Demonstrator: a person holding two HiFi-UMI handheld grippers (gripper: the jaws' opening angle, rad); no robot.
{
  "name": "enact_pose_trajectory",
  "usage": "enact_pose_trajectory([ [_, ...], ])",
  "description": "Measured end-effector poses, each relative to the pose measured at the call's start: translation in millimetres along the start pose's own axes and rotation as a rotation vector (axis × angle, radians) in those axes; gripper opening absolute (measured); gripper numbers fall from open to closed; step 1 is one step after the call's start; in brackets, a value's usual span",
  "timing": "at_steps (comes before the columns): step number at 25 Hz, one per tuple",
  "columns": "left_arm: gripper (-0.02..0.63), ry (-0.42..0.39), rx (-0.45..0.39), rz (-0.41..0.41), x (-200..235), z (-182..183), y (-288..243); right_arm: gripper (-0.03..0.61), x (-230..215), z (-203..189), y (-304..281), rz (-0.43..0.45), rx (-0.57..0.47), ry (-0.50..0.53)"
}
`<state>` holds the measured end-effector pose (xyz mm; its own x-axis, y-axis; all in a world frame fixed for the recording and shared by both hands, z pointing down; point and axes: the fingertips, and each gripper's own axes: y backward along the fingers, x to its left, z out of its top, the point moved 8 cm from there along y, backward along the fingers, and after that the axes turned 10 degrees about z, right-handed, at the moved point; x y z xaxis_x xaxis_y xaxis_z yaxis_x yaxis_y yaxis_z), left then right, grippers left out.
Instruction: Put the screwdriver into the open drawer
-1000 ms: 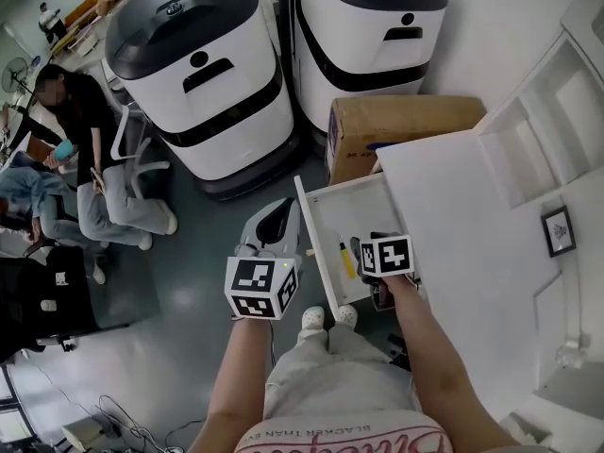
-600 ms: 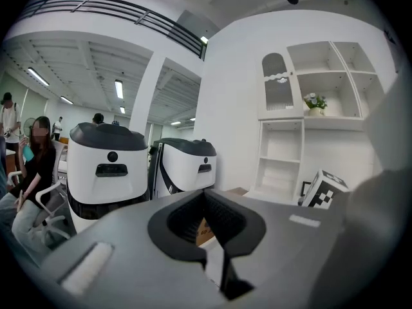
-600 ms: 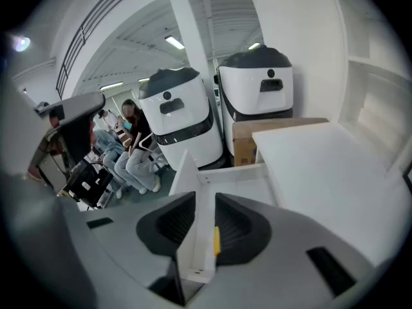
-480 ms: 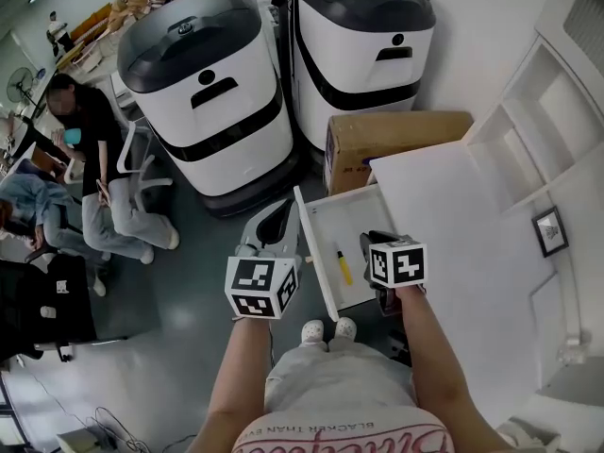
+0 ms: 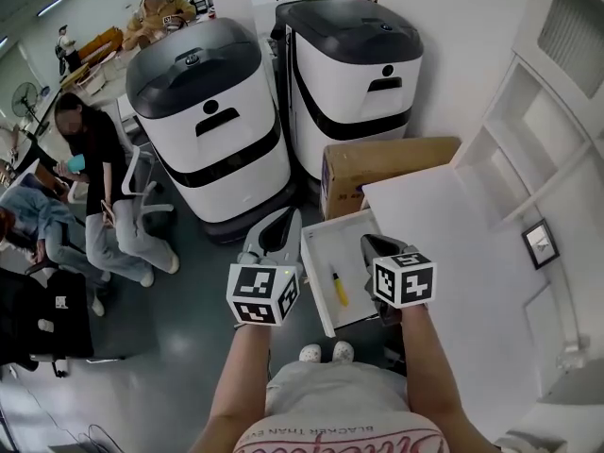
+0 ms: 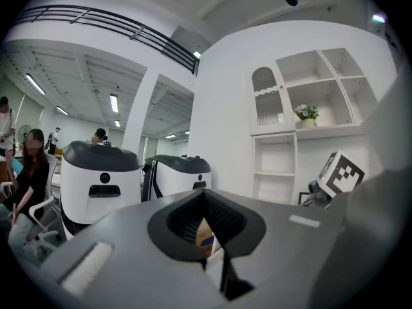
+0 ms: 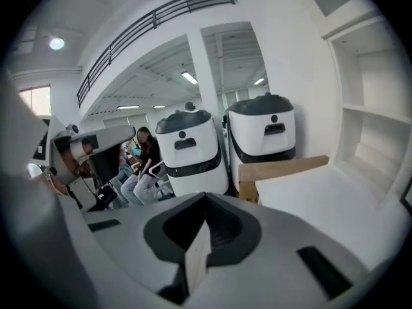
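Observation:
The white drawer (image 5: 317, 274) stands pulled out from the desk. A yellow-handled screwdriver (image 5: 337, 288) lies inside it near the front wall, free of both grippers. My right gripper (image 5: 371, 243) hangs over the drawer's right side; its jaws have just been closing and now stand shut with nothing between them, as the right gripper view (image 7: 206, 198) also shows. My left gripper (image 5: 280, 223) is left of the drawer's front, over the floor, pointing level. Its jaws (image 6: 205, 193) look shut and empty.
Two large white-and-black machines (image 5: 212, 121) (image 5: 354, 64) stand beyond the drawer, with a cardboard box (image 5: 387, 163) beside them. The white desk top (image 5: 453, 253) and shelf unit (image 5: 528, 149) are at right. People sit at the far left (image 5: 90, 159).
Both grippers have risen, the right one more, lifting away from the drawer with its jaws closing. The screwdriver stays lying in the drawer.

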<state>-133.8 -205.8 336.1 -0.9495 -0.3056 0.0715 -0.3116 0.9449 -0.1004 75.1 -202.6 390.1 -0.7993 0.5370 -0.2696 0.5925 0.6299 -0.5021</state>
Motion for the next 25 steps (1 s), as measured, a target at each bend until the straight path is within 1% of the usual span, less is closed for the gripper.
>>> enact_pose_trajectory([
  [6, 0.008, -0.013, -0.059, -0.004, -1, 22, 2, 0.008, 9, 30, 20, -0.001, -0.111, 0.064],
  [12, 0.008, -0.024, -0.127, -0.005, -2, 47, 1, 0.008, 16, 68, 50, -0.016, -0.258, 0.114],
  [16, 0.008, -0.030, -0.158, -0.010, -4, 58, 0, 0.006, 20, 89, 71, -0.028, -0.358, 0.169],
  [22, 0.008, -0.028, -0.213, -0.004, -7, 77, 5, 0.006, 31, 106, 97, -0.049, -0.443, 0.264],
  [25, 0.008, -0.022, -0.238, 0.006, -6, 86, 7, 0.006, 35, 113, 106, -0.074, -0.467, 0.319],
])
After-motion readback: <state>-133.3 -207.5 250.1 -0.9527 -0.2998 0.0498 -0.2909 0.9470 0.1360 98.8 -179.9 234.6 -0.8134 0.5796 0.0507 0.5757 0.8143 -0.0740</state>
